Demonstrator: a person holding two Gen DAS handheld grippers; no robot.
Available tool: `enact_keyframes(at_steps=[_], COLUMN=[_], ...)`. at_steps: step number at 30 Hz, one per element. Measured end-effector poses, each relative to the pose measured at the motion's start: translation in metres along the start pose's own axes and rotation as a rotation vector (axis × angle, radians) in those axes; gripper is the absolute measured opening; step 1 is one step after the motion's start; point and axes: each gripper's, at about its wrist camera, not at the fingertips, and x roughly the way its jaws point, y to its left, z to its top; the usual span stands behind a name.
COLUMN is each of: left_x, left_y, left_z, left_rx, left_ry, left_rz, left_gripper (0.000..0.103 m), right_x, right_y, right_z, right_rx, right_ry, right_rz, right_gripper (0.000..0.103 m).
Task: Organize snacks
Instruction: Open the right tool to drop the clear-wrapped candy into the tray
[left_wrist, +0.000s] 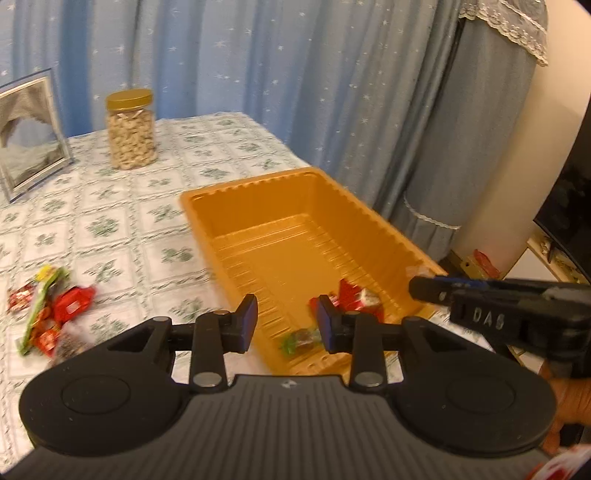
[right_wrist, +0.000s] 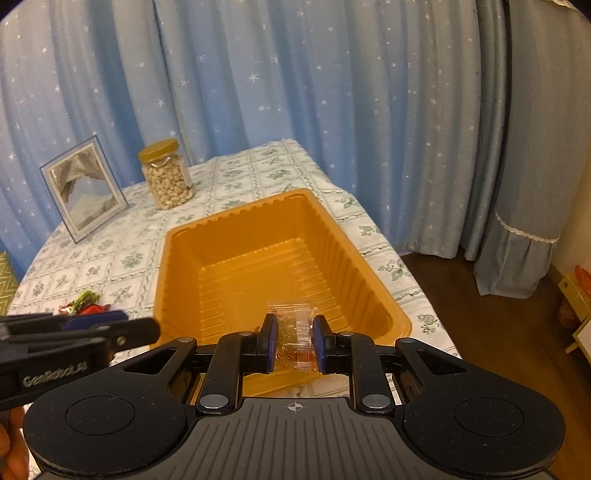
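Observation:
An orange plastic tray (left_wrist: 258, 206) sits on the patterned tablecloth; it also shows in the right wrist view (right_wrist: 177, 258). In it lie a red wrapped snack (left_wrist: 356, 297) and a green wrapped candy (left_wrist: 301, 339). My left gripper (left_wrist: 286, 319) is open and empty over the tray's near end. My right gripper (right_wrist: 294, 341) is shut on a clear snack packet (right_wrist: 295, 325), held above the tray's near end; it shows from the side in the left wrist view (left_wrist: 424, 288). A pile of red and green snacks (left_wrist: 48, 306) lies left of the tray on the cloth.
A jar of cashews (left_wrist: 130, 129) with a gold lid and a picture frame (left_wrist: 29, 129) stand at the table's far side. Blue starred curtains hang behind. The table edge runs close to the tray's right side, with wooden floor (right_wrist: 498, 332) beyond.

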Motion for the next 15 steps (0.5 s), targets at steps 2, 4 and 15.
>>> enact_keyframes(at_steps=[2, 4, 15], left_x=[-0.008, -0.014, -0.037], left_y=[0.008, 0.017, 0.039], left_z=[-0.006, -0.011, -0.024], left_rx=[-0.022, -0.049, -0.092], left_ry=[0.003, 0.009, 0.001], left_rz=[0.017, 0.035, 0.087], left_gripper=[0.033, 0.035, 0.046], right_x=[0.001, 0.002, 0.010], right_y=[0.003, 0.006, 0.014], right_z=[0.000, 0.000, 0.003], right_rx=[-0.001, -0.005, 0.054], right_ry=[0.000, 0.002, -0.020], right_rz=[0.010, 0.021, 0.101], right_gripper=[0.021, 0.021, 0.023])
